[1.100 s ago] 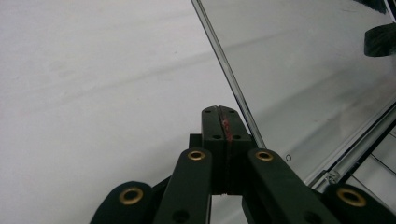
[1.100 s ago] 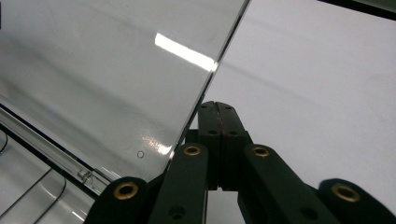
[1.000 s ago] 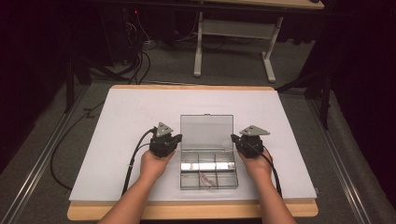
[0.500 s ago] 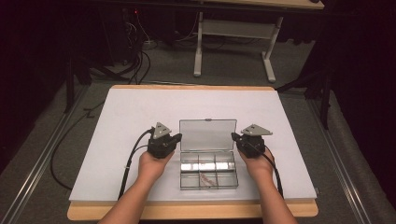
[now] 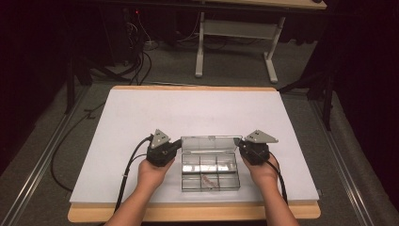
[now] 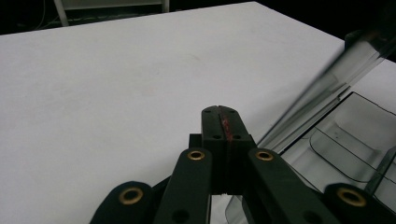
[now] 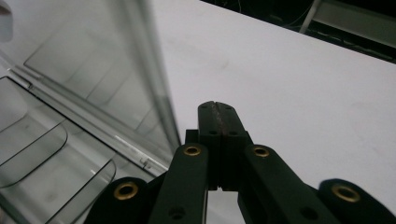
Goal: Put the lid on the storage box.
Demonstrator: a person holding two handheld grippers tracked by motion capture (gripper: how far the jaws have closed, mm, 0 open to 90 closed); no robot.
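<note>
A clear plastic compartment box (image 5: 209,172) lies near the table's front edge, its hinged lid (image 5: 211,143) standing tilted at the back. A small reddish item (image 5: 205,179) rests in one front compartment. My left gripper (image 5: 178,143) is shut and empty just beside the lid's left end. My right gripper (image 5: 242,145) is shut and empty beside its right end. In the left gripper view the closed jaws (image 6: 219,114) point past the blurred lid (image 6: 327,79) and box (image 6: 345,140). The right gripper view has the closed jaws (image 7: 217,112) next to the lid (image 7: 93,60) and the box (image 7: 46,154).
The white table top (image 5: 197,113) stretches bare behind and beside the box, with a wooden edge (image 5: 188,214) in front. Cables (image 5: 127,172) trail from the left gripper off the front. A desk frame (image 5: 235,33) stands on the floor beyond.
The lid has tipped forward and shows much shorter than before. Both grippers have shifted slightly toward the person, staying at the lid's two ends.
</note>
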